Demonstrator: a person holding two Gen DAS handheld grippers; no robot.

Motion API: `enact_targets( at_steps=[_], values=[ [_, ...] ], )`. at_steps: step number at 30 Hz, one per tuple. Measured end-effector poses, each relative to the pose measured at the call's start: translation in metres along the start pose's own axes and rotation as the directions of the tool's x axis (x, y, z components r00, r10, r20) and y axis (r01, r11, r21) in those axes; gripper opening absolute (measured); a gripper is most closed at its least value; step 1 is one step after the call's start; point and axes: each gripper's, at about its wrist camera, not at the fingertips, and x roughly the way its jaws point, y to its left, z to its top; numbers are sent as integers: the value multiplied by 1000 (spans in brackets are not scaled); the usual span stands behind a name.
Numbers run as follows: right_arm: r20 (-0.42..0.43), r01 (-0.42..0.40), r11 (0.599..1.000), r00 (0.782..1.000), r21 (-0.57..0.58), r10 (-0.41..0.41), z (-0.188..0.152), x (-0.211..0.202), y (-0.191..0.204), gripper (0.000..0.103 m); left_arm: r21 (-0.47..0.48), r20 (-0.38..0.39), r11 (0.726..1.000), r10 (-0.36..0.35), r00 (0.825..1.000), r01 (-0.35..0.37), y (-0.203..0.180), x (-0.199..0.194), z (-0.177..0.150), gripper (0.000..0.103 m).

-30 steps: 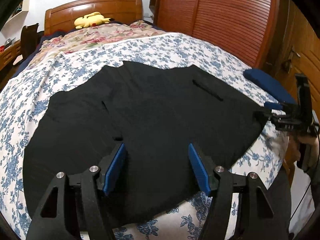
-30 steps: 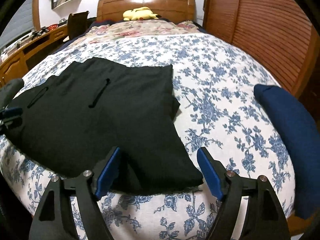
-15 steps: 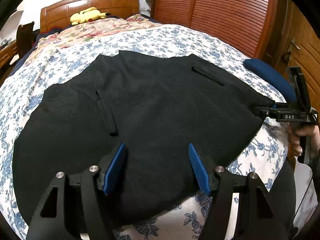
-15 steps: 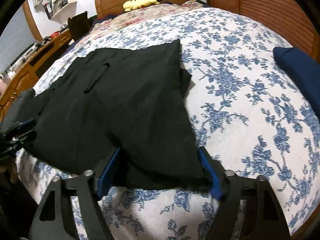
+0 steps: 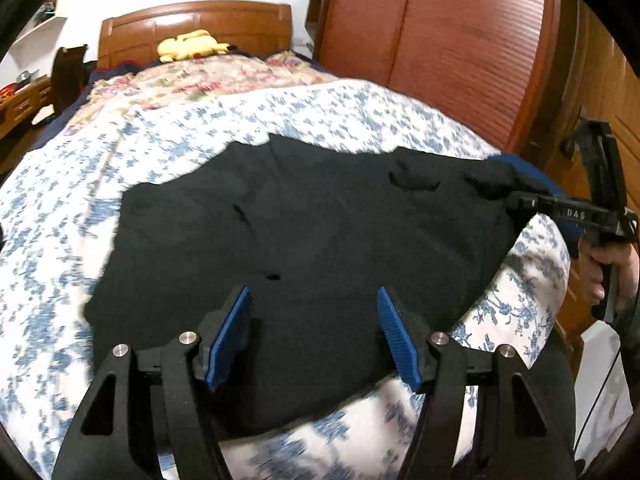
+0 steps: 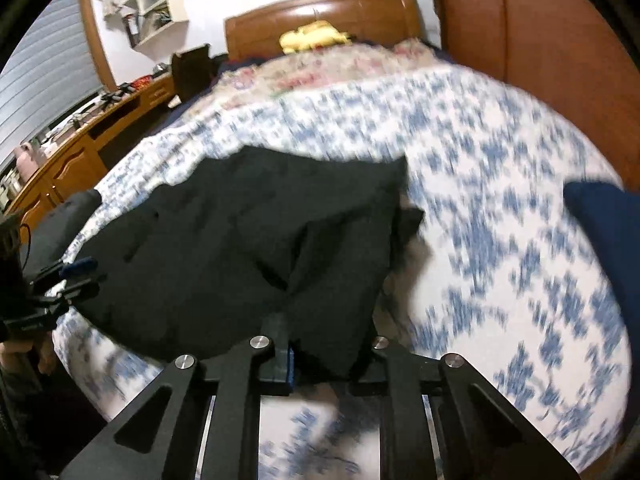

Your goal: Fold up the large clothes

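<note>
Black garment (image 5: 328, 248) spread on the floral bed (image 5: 72, 240); our right gripper (image 6: 326, 354) pinches its near corner.
Left gripper (image 5: 314, 334) hovers wide apart above it; only its view shows that corner lifted.

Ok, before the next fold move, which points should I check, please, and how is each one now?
1. Right tool shut on black garment corner: ok.
2. Left tool gripping near hem: not ok, open over the cloth.
3. Garment lying flat: not ok, bunched beside right tool.
4. Right tool holds all layers: cannot tell.
5. Navy cushion apart from garment: ok.
</note>
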Motion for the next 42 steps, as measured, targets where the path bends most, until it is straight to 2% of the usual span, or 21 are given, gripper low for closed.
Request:
enact_targets(
  at_steps=[5, 11, 15, 18, 20, 22, 24, 26, 28, 32, 35, 38, 39, 40, 41, 42],
  values=[
    [72, -20, 994, 997, -106, 27, 31, -13, 50, 15, -29, 44, 999, 38, 998, -37, 29, -30, -7, 66],
    [111, -87, 963, 987, -255, 118, 52, -8, 132, 14, -87, 87, 992, 102, 991, -95, 69, -63, -20, 66],
    [92, -167, 930, 974, -329, 208, 51, 9, 186, 14, -134, 108, 984, 132, 985, -117, 94, -82, -30, 66],
    [47, -225, 905, 965, -361, 258, 46, 31, 222, 14, -167, 122, 977, 157, 980, -136, 109, -91, -35, 66],
    [0, -238, 893, 966, -381, 258, 40, 50, 240, 17, -184, 132, 973, 163, 978, -137, 115, -95, -38, 66],
    [-19, -217, 894, 973, -393, 228, 37, 65, 254, 19, -197, 139, 969, 177, 974, -148, 120, -98, -39, 66],
    [-39, -224, 892, 973, -391, 227, 37, 76, 258, 30, -201, 146, 969, 175, 974, -144, 122, -101, -42, 66],
    [-55, -268, 890, 962, -368, 267, 44, 78, 260, 47, -202, 151, 969, 172, 973, -139, 122, -102, -41, 66],
    [-26, -265, 892, 961, -365, 275, 47, 67, 259, 53, -198, 156, 971, 167, 974, -134, 121, -102, -40, 66],
    [17, -257, 898, 960, -357, 281, 51, 44, 238, 53, -187, 161, 974, 157, 974, -126, 118, -102, -39, 66],
    [63, -194, 916, 971, -350, 230, 37, 31, 222, 53, -177, 163, 977, 148, 975, -119, 114, -101, -37, 66],
    [64, -141, 938, 983, -316, 169, 29, 33, 200, 53, -163, 164, 980, 141, 976, -114, 107, -98, -34, 66],
    [63, -113, 943, 988, -312, 140, 25, 35, 194, 51, -161, 165, 981, 139, 976, -112, 105, -97, -33, 66],
    [60, -88, 946, 992, -313, 112, 22, 40, 187, 42, -157, 168, 982, 135, 977, -109, 104, -96, -32, 66],
    [47, -79, 948, 994, -307, 98, 19, 46, 182, 38, -153, 170, 982, 132, 977, -106, 102, -95, -31, 66],
    [30, -73, 953, 996, -294, 86, 16, 53, 177, 37, -152, 171, 983, 131, 977, -105, 100, -95, -30, 66]
  ],
)
